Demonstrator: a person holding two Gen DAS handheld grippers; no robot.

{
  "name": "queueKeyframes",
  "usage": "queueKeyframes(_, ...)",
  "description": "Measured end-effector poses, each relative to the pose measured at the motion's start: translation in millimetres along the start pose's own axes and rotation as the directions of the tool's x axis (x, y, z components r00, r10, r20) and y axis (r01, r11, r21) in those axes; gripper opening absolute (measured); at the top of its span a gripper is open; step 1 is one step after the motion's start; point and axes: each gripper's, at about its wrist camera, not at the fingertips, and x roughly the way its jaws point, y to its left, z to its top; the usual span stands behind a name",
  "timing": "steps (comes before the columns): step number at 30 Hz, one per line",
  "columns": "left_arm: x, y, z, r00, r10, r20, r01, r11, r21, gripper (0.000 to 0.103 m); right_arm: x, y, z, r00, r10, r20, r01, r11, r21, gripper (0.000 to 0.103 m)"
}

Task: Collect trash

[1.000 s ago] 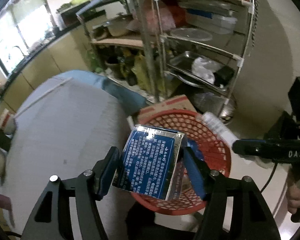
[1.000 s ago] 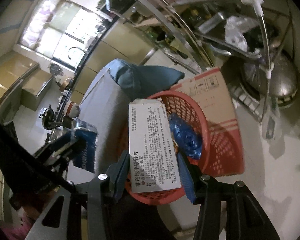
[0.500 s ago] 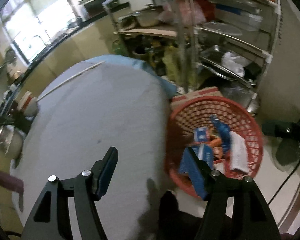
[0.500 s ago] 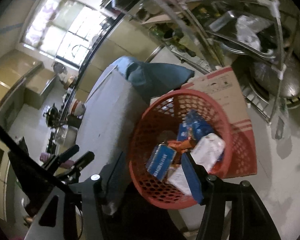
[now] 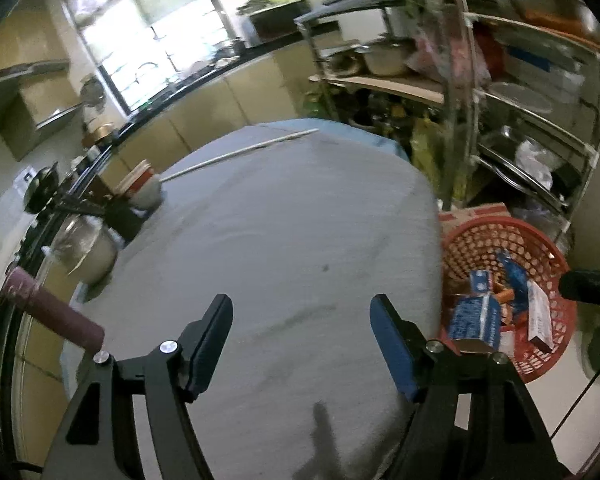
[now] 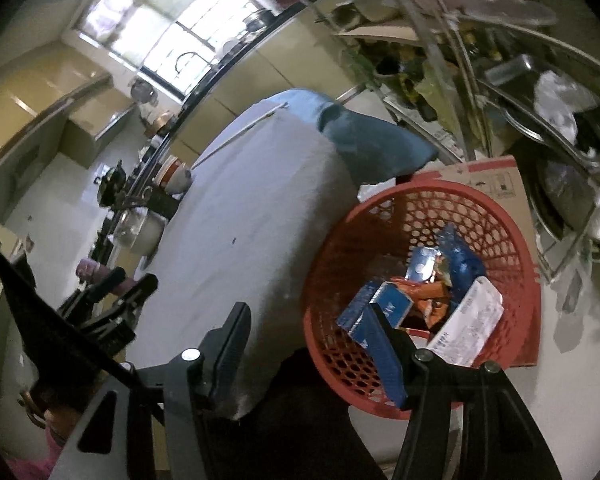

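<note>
A red mesh basket (image 5: 500, 224) stands on the floor by the right edge of the grey-clothed table (image 5: 280, 220). In it lie a blue box (image 5: 476, 316), a white box (image 5: 540, 316) and orange and blue wrappers. My left gripper (image 5: 300, 304) hangs over the table with nothing between its jaws, which are opening. My right gripper (image 6: 308, 312) is open and empty, straddling the table's edge and the basket (image 6: 420, 190). The blue box (image 6: 380, 304) and the white box (image 6: 472, 328) rest inside. The left gripper (image 6: 132, 284) shows at left.
A metal rack (image 5: 520, 120) full of pots and trays stands behind the basket, which sits on a flat cardboard box (image 6: 496, 180). Stacked cups (image 5: 140, 184), a pot (image 5: 92, 248) and a maroon cylinder (image 5: 52, 312) line the table's left edge. A thin white stick (image 5: 240, 152) lies far back.
Both grippers let go of their boxes, which now lie in the basket. Both have since swung left, away from the basket and toward the table.
</note>
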Motion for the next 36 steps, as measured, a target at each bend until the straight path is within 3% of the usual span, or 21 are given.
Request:
queueKeyframes(10, -6.5, 27.2, -9.5, 1.000, 0.028, 0.014, -0.027, 0.997, -0.067, 0.072, -3.8, -1.5, -2.6, 0.999, -0.046, -0.006, 0.046, 0.998, 0.040, 0.062)
queueKeyframes(14, -6.9, 34.5, -13.0, 1.000, 0.025, 0.017, -0.023, 0.996, -0.090, 0.072, -6.3, 9.2, -1.6, 0.998, -0.060, 0.004, 0.060, 0.998, 0.007, 0.062)
queueKeyframes(18, -10.7, 45.1, -16.7, 0.999, 0.022, 0.025, -0.019, 0.993, -0.120, 0.072, -5.8, 33.5, -1.9, 0.996, -0.083, 0.027, 0.084, 0.994, -0.068, 0.062)
queueKeyframes(25, -18.2, 65.1, -24.3, 0.999, 0.034, 0.032, -0.029, 0.986, -0.162, 0.073, -8.1, 86.3, -9.0, 0.981, -0.134, 0.140, 0.164, 0.959, -0.231, 0.062)
queueKeyframes(36, -37.0, 106.5, -49.0, 0.995, 0.096, 0.036, -0.082, 0.954, -0.288, 0.073, 12.2, 159.1, -29.4, 0.978, -0.100, 0.182, 0.167, 0.896, -0.410, 0.062)
